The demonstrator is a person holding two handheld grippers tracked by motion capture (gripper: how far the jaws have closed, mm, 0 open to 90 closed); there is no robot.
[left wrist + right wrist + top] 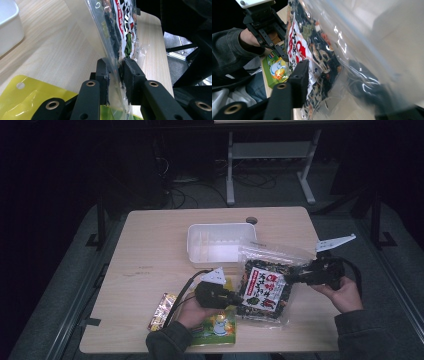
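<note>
A clear bag (265, 290) of dark mixed snacks with a red and white label hangs tilted over the table between the two hands. My left gripper (239, 297) is shut on its left edge, and in the left gripper view the pads (115, 67) pinch the clear film of the bag (120, 27). My right gripper (292, 276) is at the bag's right edge. In the right gripper view one jaw lies against the label side of the bag (319, 57) and the other shows dimly through the plastic, with a wide gap, so the right gripper (332, 75) stands open around it.
A white tub (220, 242) stands behind the bag at the table's middle. A green and yellow packet (217, 327) lies under the left hand, and a red-gold packet (161, 311) lies to its left. Bare wooden table (150, 255) stretches to the left.
</note>
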